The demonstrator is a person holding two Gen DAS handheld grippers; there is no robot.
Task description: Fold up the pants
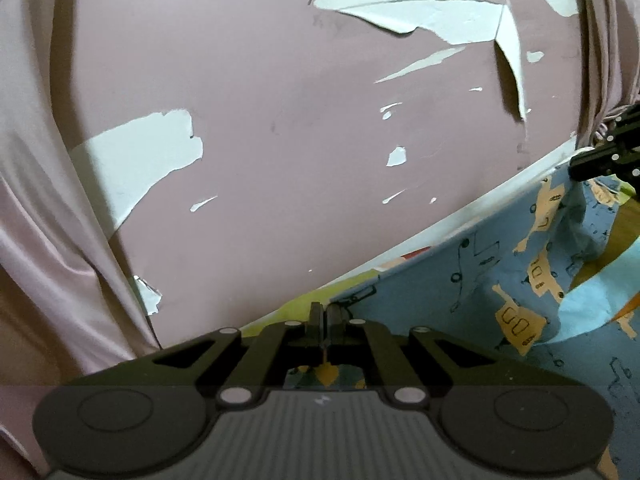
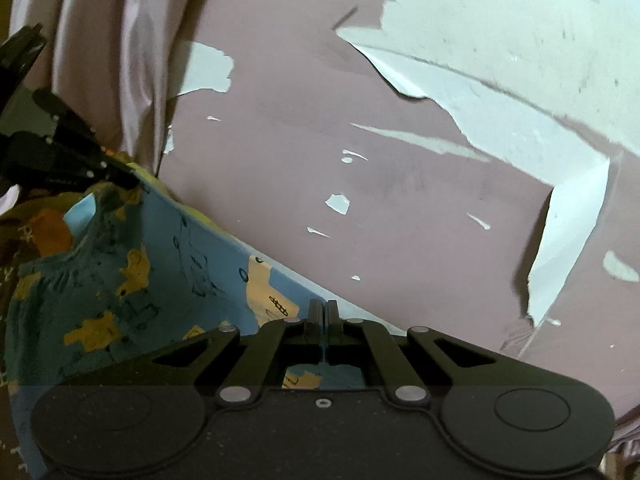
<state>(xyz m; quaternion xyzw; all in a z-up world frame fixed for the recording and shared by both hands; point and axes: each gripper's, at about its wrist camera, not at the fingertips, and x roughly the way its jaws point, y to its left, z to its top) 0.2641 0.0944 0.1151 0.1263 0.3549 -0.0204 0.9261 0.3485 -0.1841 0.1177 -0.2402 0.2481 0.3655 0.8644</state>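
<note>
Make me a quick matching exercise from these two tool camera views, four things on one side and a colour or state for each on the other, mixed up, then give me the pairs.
Things:
1. pants
2. wall
3. left tool
4. curtain

Descriptions:
A. pale pink, hanging in folds
B. shut on fabric
C. blue with yellow vehicle print
D. mauve paint peeling off in patches

Pairs: 1-C, 2-D, 3-B, 4-A

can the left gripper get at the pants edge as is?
Probably yes, it looks there already. The left gripper has its jaws shut on the top edge of the blue printed pants, nothing between. The right gripper pinches the same edge further along, the cloth held up before the peeling wall.
</note>
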